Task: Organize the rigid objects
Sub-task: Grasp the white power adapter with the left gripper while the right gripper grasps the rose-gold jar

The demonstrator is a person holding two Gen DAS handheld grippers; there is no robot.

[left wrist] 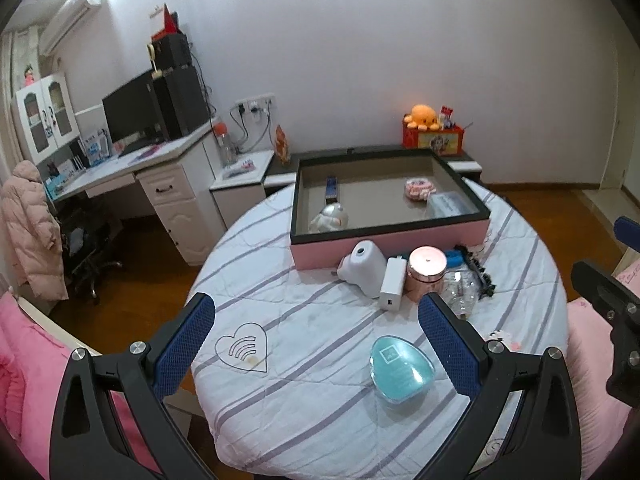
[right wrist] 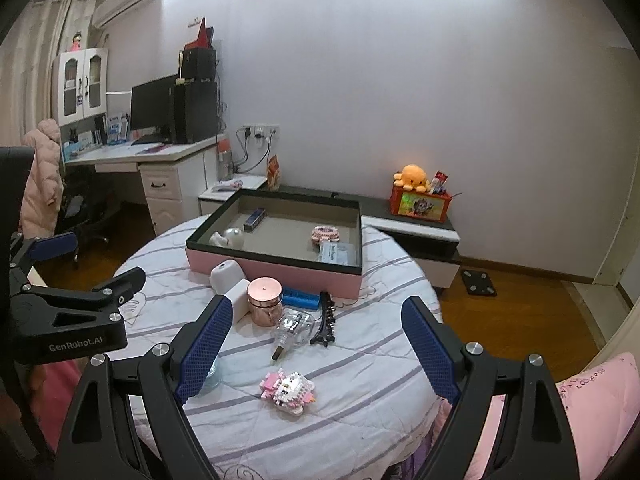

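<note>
A pink-sided tray point(left wrist: 400, 240) point(right wrist: 280, 270) stands at the far side of the round table and holds a few small items. In front of it lie a white device point(left wrist: 362, 266), a white charger point(left wrist: 392, 288), a rose-gold jar point(left wrist: 426, 270) point(right wrist: 265, 300), a clear bulb point(right wrist: 294, 330), a blue box point(right wrist: 300, 300) and a black clip point(right wrist: 326, 320). A teal egg-shaped case point(left wrist: 402, 368) lies near my left gripper point(left wrist: 316, 316), which is open and empty. A pink brick toy point(right wrist: 288, 390) lies under my right gripper point(right wrist: 316, 320), open and empty.
The table has a striped cloth point(left wrist: 312, 420) with a heart print point(left wrist: 242, 348). A white desk point(left wrist: 160, 168) with a monitor stands far left, a low cabinet point(right wrist: 412, 228) with an orange plush behind the table. Pink bedding point(right wrist: 592, 412) is at the near right.
</note>
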